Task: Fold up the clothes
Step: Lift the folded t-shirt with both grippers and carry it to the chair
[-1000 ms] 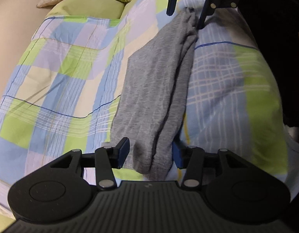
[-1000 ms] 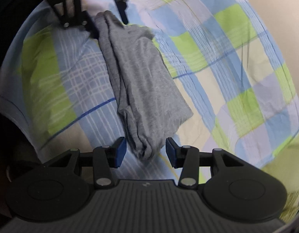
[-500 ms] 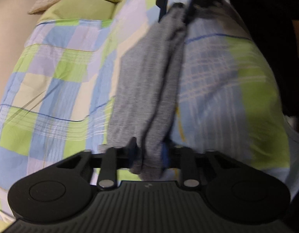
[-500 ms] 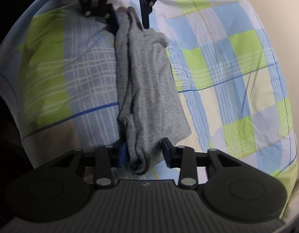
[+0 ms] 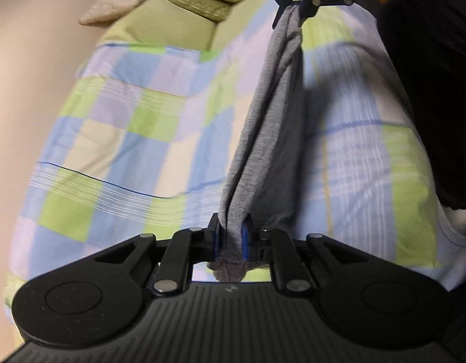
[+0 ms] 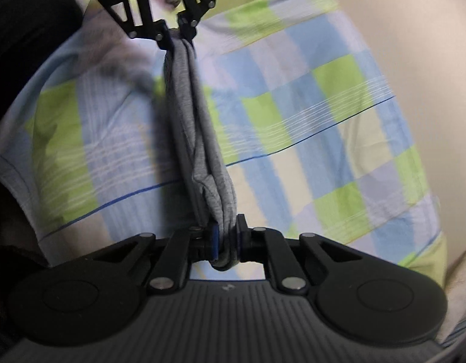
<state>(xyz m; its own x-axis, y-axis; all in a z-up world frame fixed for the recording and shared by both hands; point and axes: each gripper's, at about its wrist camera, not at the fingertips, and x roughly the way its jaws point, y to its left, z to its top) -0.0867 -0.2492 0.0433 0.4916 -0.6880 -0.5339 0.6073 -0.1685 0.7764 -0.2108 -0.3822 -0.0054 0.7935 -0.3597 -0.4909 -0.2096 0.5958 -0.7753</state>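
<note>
Above checkered bedding (image 5: 118, 139) — both claws, left (image 5: 230, 237) and right (image 6: 226, 240), clench grey garment (image 5: 263, 127) ends.

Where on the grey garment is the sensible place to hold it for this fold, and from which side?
By its two narrow ends, one gripper each, coming in along its length. The grey garment is a long, already doubled strip over the checked bedspread, so end grips keep it taut. That is what shows: left gripper shut on one bunched end, right gripper on the other.
</note>
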